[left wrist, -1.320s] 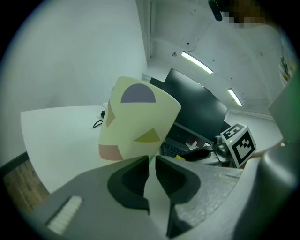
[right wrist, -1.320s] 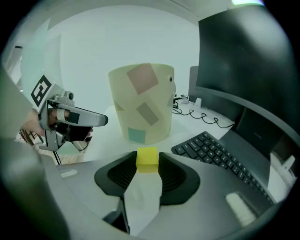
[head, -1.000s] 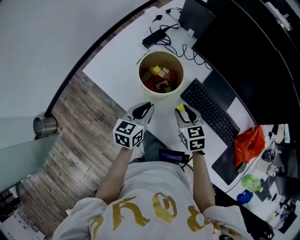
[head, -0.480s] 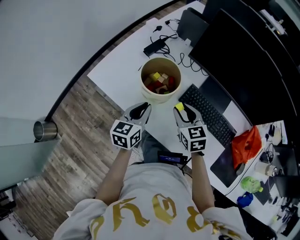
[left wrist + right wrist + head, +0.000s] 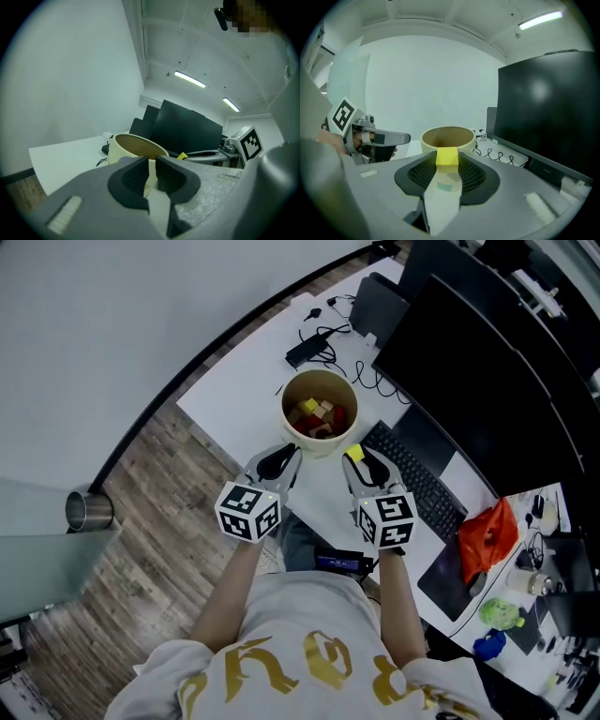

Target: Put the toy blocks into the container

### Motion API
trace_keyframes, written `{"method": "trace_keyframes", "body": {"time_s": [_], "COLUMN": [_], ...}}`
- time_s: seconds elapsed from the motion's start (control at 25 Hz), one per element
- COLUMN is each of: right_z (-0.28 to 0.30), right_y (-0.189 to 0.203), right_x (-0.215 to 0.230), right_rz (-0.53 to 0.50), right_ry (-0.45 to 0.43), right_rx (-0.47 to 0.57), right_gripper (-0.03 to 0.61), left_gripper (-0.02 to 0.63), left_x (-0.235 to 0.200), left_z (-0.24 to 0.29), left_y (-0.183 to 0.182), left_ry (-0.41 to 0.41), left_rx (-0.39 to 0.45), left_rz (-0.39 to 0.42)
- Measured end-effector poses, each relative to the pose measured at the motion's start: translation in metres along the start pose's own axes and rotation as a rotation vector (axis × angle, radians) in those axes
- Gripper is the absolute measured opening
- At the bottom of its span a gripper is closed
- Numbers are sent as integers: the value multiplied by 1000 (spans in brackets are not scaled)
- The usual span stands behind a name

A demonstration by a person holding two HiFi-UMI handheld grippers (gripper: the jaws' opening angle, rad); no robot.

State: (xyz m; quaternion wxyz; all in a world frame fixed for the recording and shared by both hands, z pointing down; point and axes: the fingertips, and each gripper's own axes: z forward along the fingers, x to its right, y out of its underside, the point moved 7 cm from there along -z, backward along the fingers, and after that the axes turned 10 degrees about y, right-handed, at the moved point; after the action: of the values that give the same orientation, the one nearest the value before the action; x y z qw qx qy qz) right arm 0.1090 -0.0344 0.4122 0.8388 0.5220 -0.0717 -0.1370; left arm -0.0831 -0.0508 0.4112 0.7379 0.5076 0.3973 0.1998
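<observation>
Tongs sit in both my hands, side by side, over the near edge of the flat white desk [image 5: 244,381]. My left tongs [image 5: 151,161] are let go a little. Their two dark pads stand close together with a thin gap, and nothing is between them. Through that gap I see the side of the round cream tub [image 5: 314,446].

My right tongs [image 5: 447,165] are squeezing a small yellow toy block [image 5: 447,157]. It sits right at the tips, pinched between the two dark bumpy pads, and its top pokes up above them.

The tub stands on the desk just past both tips. The yellow block is close to its rim but not inside. In the tub lie other toy blocks [image 5: 319,415], red, yellow and wood-coloured, all in a heap.

To the right of the tub lies a long black keyboard [image 5: 417,482]. Behind the keyboard stands a big black screen [image 5: 478,381]. Past the tub, black wires and a flat black box [image 5: 307,348] lie on the desk. Far to the right is a crumpled orange-red bag [image 5: 483,535].

On the left, beside the desk, is brown wooden floor [image 5: 159,521]. A shiny round metal thing [image 5: 86,510] is there too, well apart from the tub.
</observation>
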Motion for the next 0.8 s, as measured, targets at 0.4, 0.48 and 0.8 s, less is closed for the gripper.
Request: {"method": "trace_keyframes", "body": {"time_s": [0.4,0.48,0.8], "right_z": [15,22,52], "right_y": [-29,-33,-37], "right_x": [0,-1,-5], "right_rz": [49,50,29], "right_ry": [-33,-45,-60], "right_rx": [53,57,30], "right_gripper": [171,172,172], "left_gripper": [51,51,51], "left_x": [-21,-28,-50], "left_z": [5,6,5], "left_y": [-15,-18,-26], "left_ry": [-16,-30,-52], "left_rx": [41,51,101], "left_rz": [-13,-14,-46]}}
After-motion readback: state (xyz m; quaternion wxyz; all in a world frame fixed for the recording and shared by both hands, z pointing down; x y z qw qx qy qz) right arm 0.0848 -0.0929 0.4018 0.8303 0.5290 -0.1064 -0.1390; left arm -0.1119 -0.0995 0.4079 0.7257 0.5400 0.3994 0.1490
